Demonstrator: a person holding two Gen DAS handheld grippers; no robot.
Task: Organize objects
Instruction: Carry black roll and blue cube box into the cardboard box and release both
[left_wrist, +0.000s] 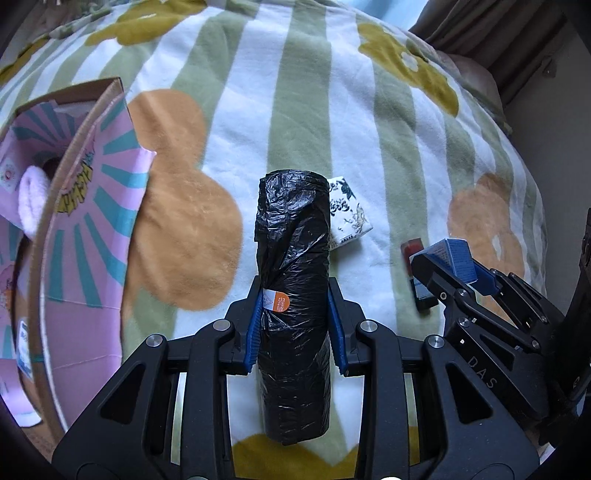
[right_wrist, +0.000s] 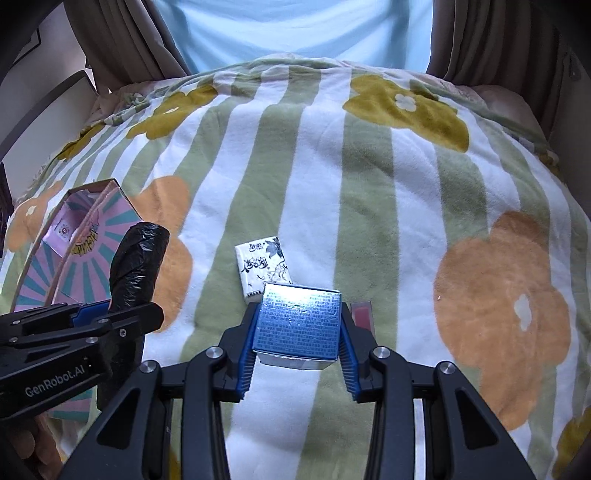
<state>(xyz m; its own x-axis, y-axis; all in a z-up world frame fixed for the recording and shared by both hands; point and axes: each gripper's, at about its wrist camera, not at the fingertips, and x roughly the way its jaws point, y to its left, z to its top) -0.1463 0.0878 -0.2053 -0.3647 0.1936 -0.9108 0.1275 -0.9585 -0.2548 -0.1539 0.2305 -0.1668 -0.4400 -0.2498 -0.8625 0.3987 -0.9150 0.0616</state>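
My left gripper (left_wrist: 294, 295) is shut on a black roll of bin bags (left_wrist: 293, 258), held above the bed; the roll also shows in the right wrist view (right_wrist: 137, 266). My right gripper (right_wrist: 298, 317) is shut on a blue box (right_wrist: 298, 323), seen from the left wrist at the right (left_wrist: 455, 258). A white tissue pack with dark print (right_wrist: 264, 267) lies on the blanket just beyond the blue box, and shows behind the roll (left_wrist: 349, 216). A small red item (right_wrist: 362, 314) lies beside the right finger.
An open pink and teal cardboard box (left_wrist: 88, 229) stands at the left, with a pink soft item (left_wrist: 33, 195) inside; it also shows in the right wrist view (right_wrist: 81, 243). The striped flower blanket (right_wrist: 369, 184) covers the bed. Curtains (right_wrist: 498, 40) hang behind.
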